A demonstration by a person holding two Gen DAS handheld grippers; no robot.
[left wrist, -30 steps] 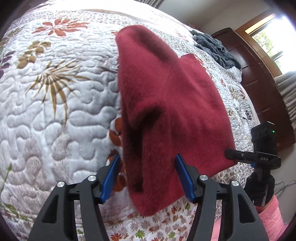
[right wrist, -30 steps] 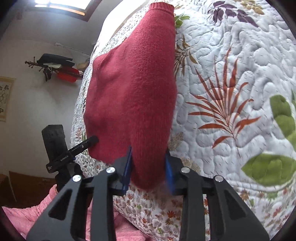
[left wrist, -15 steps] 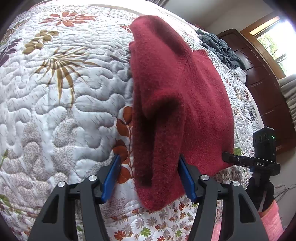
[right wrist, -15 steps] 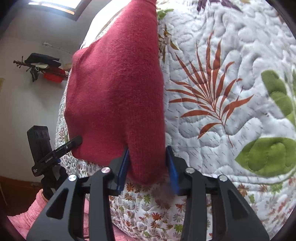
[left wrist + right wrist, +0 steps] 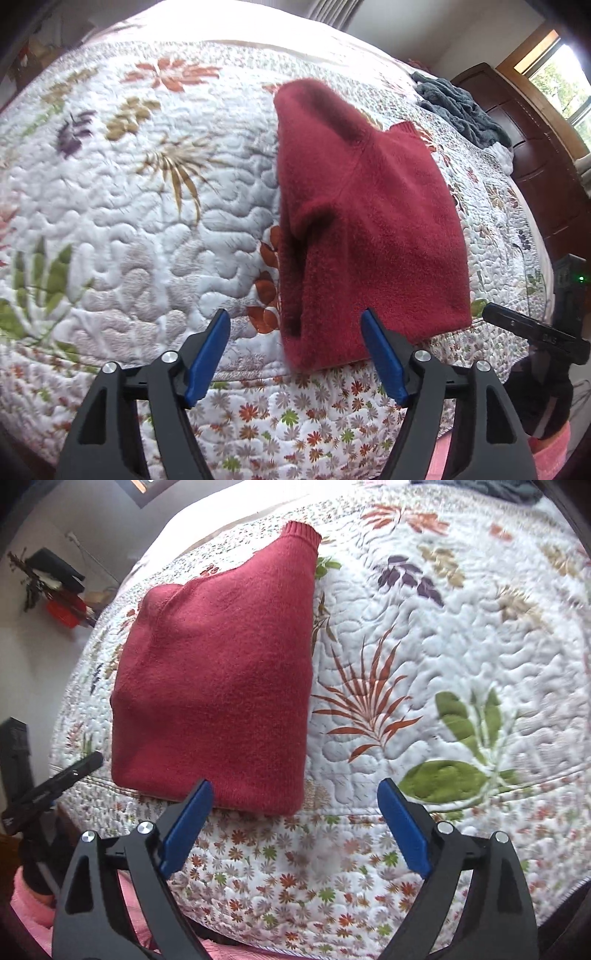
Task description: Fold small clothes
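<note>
Nearest me, my left gripper (image 5: 293, 350) stands spread wide, its flat blue pads (image 5: 207, 356) on black plastic arms holding nothing. Just past its tips, and more toward the right pad, lies the near hem of the sweater (image 5: 369, 236), a fuzzy dark-red knit folded into a thick, roughly wedge-shaped bundle. A soft fold on the sweater's left side makes a shadowed pocket. Pads and wool are apart.

My right gripper (image 5: 295, 827) is likewise spread open and empty. The sweater (image 5: 218, 686) sits just beyond its left pad (image 5: 186, 829), whose tip overlaps the hem in this view; I cannot tell if they touch. Here the knit looks smoother, with a straight right edge and a ribbed cuff at the far end.

The sweater rests on the quilt (image 5: 129, 221) near the bed's front edge. The quilt is white, puffy with winding stitch lines, and printed with rust, green and purple leaves; a band of small flowers runs along the edge below the sweater.

In the left view, my right gripper's black handle (image 5: 535, 332) shows to the right of the sweater, above a pink sleeve (image 5: 550, 454). Far beyond the sweater, a crumpled grey cloth (image 5: 461, 107) lies on the quilt beside a dark wooden headboard (image 5: 535, 155).
</note>
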